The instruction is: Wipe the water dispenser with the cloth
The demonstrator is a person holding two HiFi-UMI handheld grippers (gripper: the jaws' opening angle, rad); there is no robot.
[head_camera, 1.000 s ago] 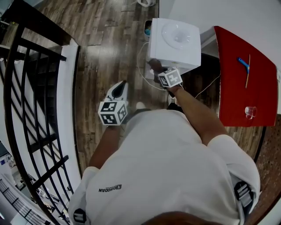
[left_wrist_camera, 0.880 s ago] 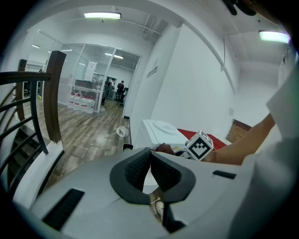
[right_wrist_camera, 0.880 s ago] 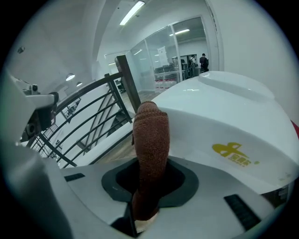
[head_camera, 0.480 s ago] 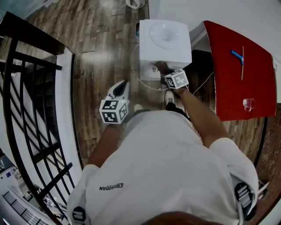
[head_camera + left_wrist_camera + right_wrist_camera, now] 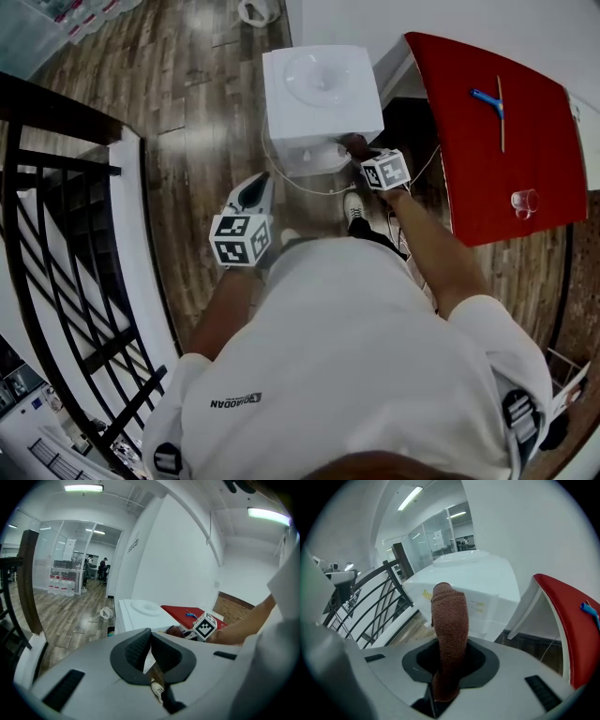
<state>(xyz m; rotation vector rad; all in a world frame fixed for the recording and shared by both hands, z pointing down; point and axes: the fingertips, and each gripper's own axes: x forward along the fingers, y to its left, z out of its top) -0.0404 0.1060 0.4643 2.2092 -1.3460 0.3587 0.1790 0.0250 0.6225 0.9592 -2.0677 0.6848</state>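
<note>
1. Right gripper point(image 5: 449, 665) clamped on brown cloth point(image 5: 450, 616) — cloth tip at water dispenser point(image 5: 323, 89) upper front; contact unclear.
2. Left gripper point(image 5: 150, 651) — jaws together, empty, well apart from dispenser.
3. Head view hides most of the cloth.

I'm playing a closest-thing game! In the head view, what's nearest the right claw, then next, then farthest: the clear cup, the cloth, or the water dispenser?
1. Cloth: pinched in the right claw itself.
2. Water dispenser: the white box just ahead of the claw.
3. Cup: far off to the right, on the red table.
</note>
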